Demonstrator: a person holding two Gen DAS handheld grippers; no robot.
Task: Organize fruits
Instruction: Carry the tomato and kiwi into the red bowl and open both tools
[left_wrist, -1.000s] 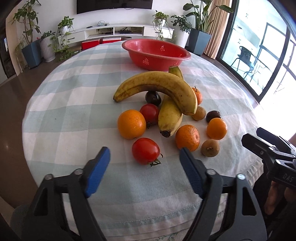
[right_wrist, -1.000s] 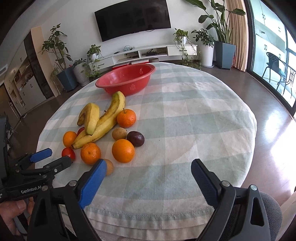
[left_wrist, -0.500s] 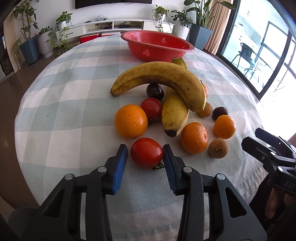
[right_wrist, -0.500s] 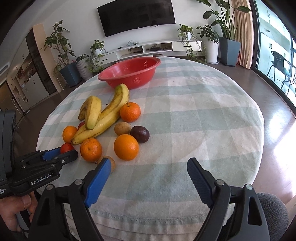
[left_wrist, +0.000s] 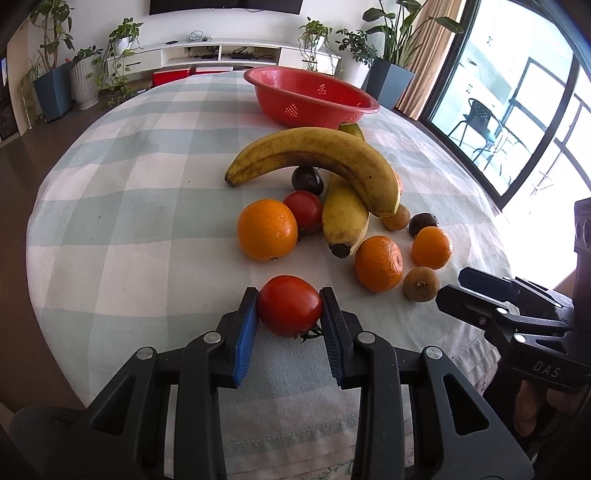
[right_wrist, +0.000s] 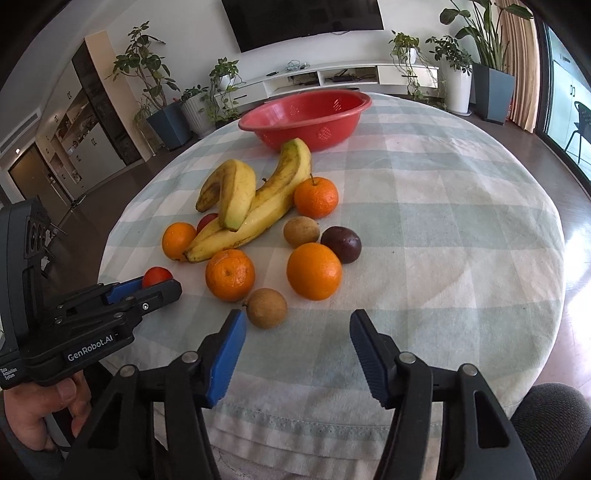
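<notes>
Left gripper (left_wrist: 290, 306) clamps the near round red tomato (left_wrist: 289, 305); right gripper (right_wrist: 297, 332), jaws closing on nothing, hovers near a small brown fruit (right_wrist: 266, 308)

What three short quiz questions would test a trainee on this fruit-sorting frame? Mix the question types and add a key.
1. True or false: the left gripper is shut on a tomato.
2. What lies in the red basket? A) bananas B) oranges C) no fruit visible
3. Fill in: the right gripper, jaws closing with nothing between them, sits nearest a small brown ____.

Key: 1 true; 2 C; 3 fruit.
</notes>
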